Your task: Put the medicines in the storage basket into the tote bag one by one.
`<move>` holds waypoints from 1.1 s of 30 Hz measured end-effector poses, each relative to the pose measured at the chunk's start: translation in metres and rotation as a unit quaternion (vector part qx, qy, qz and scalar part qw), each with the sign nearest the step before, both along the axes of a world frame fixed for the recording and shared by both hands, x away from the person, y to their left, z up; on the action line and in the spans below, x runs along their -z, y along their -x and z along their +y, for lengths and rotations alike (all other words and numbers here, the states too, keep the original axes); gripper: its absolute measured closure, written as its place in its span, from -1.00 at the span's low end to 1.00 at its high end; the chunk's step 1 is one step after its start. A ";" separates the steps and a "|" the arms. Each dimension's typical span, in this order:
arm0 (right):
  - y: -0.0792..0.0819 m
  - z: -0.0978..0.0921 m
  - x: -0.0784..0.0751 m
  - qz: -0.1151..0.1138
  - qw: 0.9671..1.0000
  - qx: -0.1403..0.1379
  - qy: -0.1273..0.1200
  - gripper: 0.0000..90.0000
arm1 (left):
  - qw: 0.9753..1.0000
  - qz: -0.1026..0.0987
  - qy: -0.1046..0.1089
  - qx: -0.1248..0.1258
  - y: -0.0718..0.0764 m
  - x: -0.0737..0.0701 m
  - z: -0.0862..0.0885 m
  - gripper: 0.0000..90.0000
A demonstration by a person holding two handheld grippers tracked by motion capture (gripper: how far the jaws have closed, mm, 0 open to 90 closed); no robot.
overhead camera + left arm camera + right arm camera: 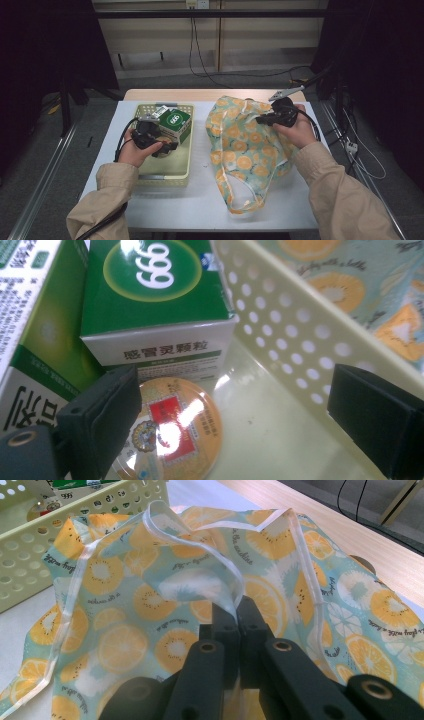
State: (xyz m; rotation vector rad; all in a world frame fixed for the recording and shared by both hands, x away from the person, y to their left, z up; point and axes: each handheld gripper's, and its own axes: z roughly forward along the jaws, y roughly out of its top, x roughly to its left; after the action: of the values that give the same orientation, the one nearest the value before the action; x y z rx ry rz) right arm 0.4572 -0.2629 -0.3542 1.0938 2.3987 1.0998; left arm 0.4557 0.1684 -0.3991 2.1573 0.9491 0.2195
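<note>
The round, flat tin with the orange-gold printed lid (167,432) lies on the floor of the pale yellow perforated plastic basket (165,172), tucked right against the green-and-white "999" medicine carton (150,300) — and the left tongs (235,425) hang over it, spread wide, nothing between them. One black pad already covers the tin's near-left edge in the left gripper view; the other stands over by the basket's perforated wall. To my eye the pick comes next, and it's a tight one: the tin is low and slick-looking, so the tongs want to drop straight down until the pads straddle its rim, then clench across the widest part. Drift toward the carton and a pad may catch cardboard instead.

A second green-and-white box (30,335) leans in at the left, crowding that side further.

Out to the right, on the white counter (200,200), the floppy teal fabric bag printed with orange slices (240,150) lies spread beside the basket. The right tongs (237,612) are clenched on its white-piped rim, lifting the mouth up — good, though a wider gape would make the drop-in easier. Hold that edge high and steady while the left side works.
</note>
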 end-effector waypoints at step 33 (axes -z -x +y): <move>-0.001 -0.001 0.009 0.010 1.000 -0.008 -0.006 1.00 | 0.997 -0.023 -0.076 -0.018 -0.014 0.032 -0.006 -0.79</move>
State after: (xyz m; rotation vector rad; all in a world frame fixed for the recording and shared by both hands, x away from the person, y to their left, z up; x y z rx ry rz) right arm 0.4581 -0.2641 -0.3630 1.0952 2.4228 1.1156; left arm 0.4700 0.1621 -0.4306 2.2645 0.9735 0.3684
